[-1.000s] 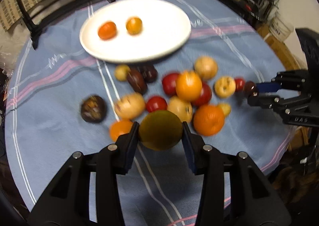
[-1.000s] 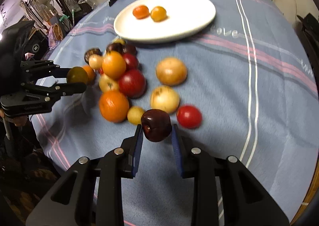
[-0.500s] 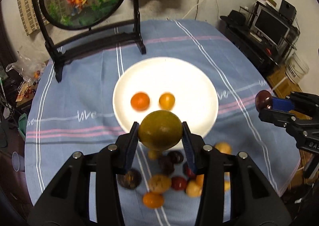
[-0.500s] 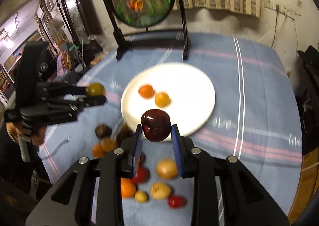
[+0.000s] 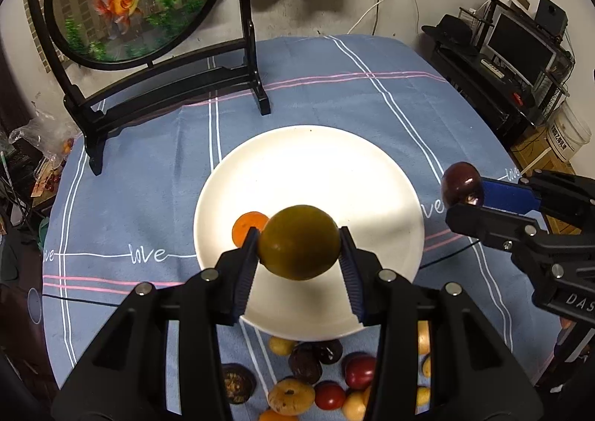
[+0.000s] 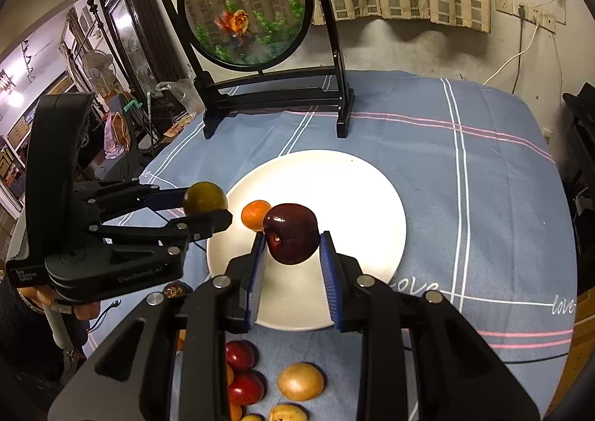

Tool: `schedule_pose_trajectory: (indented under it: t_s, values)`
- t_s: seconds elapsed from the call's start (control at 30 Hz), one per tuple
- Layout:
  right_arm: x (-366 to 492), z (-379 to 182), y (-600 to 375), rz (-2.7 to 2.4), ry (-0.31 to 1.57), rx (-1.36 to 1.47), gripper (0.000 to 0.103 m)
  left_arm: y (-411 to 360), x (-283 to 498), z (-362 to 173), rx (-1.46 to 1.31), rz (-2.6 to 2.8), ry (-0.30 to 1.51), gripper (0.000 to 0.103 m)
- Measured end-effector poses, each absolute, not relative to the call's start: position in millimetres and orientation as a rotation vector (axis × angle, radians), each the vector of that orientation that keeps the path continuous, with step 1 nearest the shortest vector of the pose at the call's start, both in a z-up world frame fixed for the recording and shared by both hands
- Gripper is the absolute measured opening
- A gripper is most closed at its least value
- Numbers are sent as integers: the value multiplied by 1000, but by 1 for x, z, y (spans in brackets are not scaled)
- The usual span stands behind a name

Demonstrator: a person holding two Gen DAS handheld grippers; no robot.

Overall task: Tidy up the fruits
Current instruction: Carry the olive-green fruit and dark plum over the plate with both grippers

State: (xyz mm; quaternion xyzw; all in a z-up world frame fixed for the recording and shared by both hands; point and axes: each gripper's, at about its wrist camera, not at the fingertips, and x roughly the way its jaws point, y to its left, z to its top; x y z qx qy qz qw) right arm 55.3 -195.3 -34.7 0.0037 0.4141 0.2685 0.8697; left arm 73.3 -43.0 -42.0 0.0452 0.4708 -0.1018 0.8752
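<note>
My left gripper is shut on a round olive-green fruit and holds it above the near part of the white plate. My right gripper is shut on a dark red apple, also above the plate. An orange fruit lies on the plate, partly hidden behind the green fruit; it also shows in the right wrist view. Each gripper shows in the other's view: the left one and the right one.
Several loose fruits lie on the blue striped tablecloth just in front of the plate, also seen under the right gripper. A round goldfish screen on a black stand stands at the table's far side. Furniture surrounds the table.
Both grippers have lifted their fruits from the pile and carried them forward over the plate. The view has tilted up toward the far wall.
</note>
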Motion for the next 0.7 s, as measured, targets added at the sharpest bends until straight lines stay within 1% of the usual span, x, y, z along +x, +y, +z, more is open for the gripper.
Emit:
schedule_pose_trajectory:
  t_s: [0.47,0.7]
  values:
    - [84,-55,-189,574,922,1,29,-42,99,-64,87,-201,1028,43]
    - [94,-76,-187,560,969,-11,29,-33,114,-80,64,-185,1067,43]
